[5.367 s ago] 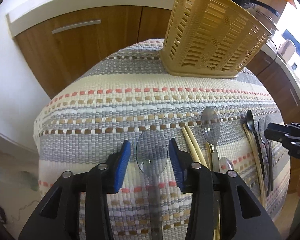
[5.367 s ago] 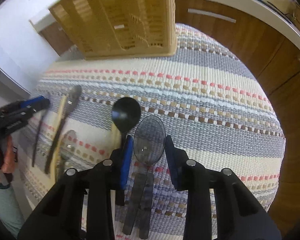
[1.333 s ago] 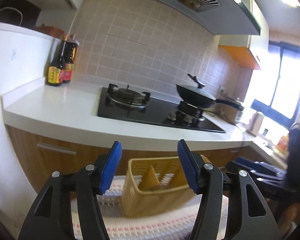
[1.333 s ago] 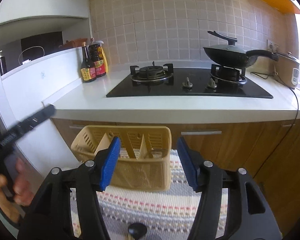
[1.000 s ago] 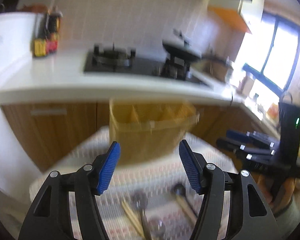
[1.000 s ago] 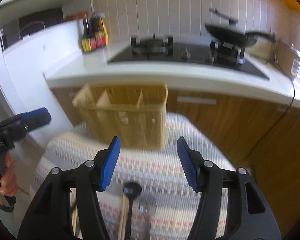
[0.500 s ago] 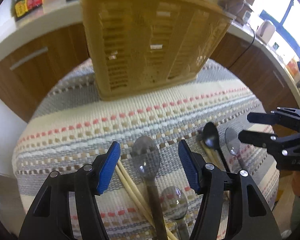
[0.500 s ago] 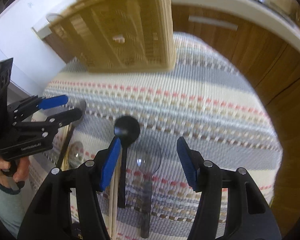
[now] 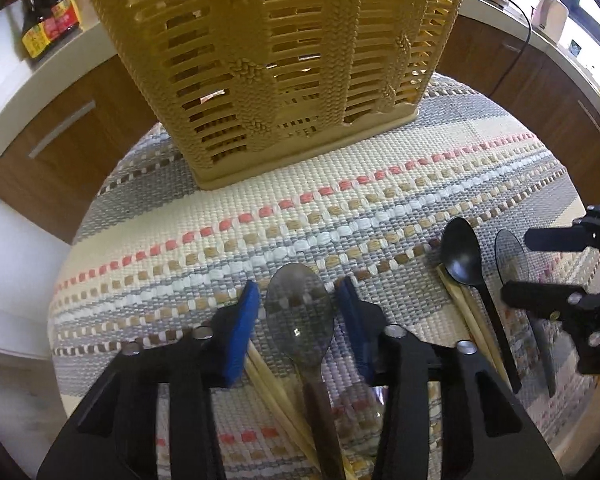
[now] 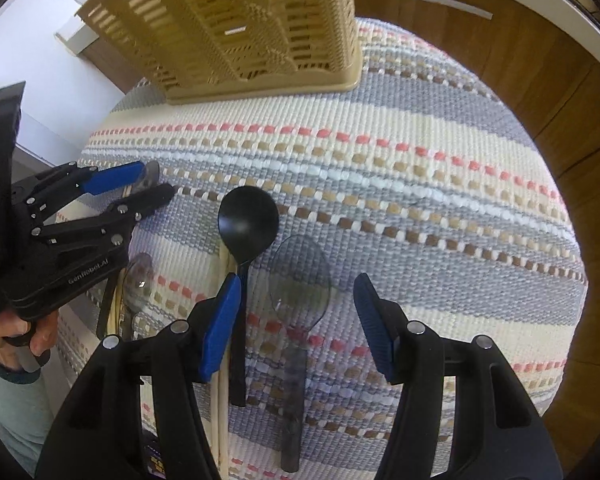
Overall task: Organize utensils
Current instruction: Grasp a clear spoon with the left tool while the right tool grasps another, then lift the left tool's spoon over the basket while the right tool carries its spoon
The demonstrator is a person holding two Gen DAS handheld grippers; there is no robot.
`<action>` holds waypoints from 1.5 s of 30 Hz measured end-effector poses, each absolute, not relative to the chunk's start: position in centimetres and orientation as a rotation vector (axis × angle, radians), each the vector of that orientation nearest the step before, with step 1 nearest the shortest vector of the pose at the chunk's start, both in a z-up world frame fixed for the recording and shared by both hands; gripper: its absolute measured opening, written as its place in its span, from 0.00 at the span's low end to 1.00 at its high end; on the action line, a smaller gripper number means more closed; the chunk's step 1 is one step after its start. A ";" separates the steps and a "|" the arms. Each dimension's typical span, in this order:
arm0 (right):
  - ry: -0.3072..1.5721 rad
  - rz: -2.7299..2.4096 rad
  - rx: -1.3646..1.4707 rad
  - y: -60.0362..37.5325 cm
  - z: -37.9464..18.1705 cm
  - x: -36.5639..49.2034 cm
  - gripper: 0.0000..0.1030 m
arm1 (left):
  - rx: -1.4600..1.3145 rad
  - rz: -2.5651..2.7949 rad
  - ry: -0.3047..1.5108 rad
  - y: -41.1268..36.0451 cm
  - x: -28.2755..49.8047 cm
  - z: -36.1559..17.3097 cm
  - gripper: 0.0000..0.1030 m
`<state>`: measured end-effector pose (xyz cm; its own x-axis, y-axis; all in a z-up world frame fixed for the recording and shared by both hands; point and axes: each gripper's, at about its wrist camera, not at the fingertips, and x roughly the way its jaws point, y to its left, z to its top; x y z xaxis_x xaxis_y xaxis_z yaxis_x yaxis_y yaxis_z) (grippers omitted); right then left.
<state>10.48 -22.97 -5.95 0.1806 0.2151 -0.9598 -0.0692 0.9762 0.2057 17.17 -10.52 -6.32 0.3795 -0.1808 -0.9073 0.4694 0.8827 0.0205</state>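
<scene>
Pointing down at the striped mat point(image 9: 380, 184), my left gripper point(image 9: 300, 316) has its jaws closing around the bowl of a clear grey spoon point(image 9: 300, 308). A thin gap still shows at each blue pad. The right gripper point(image 10: 296, 320) stands open over a second clear spoon point(image 10: 300, 280), with a black spoon point(image 10: 248, 220) beside its left pad. Wooden chopsticks point(image 9: 268, 384) lie just left of the first spoon. The tan slatted utensil basket point(image 9: 280, 60) stands upright at the mat's far side. Each gripper also shows in the other's view: the left gripper point(image 10: 156, 182) and the right gripper point(image 9: 518, 266).
A small clear spoon point(image 10: 138, 276) and another chopstick pair point(image 9: 468, 320) lie among the utensils. Wooden cabinet doors point(image 10: 500, 60) and a white countertop with sauce bottles point(image 9: 48, 20) ring the mat. A person's hand point(image 10: 20, 332) grips the left tool.
Both grippers have tipped down from facing the stove and sunk to the mat. The left jaws have narrowed around the clear spoon's bowl; the right jaws keep their width.
</scene>
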 end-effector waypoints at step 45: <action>0.679 0.322 0.174 -21.1 13.1 10.1 0.29 | 0.042 -0.304 0.340 -4.6 9.9 17.1 0.29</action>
<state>10.07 -21.06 13.13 0.7315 0.3475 -0.5866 -0.2350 0.9362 0.2615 9.89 -4.57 17.10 0.8978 -0.2864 -0.3345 0.3004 0.9538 -0.0105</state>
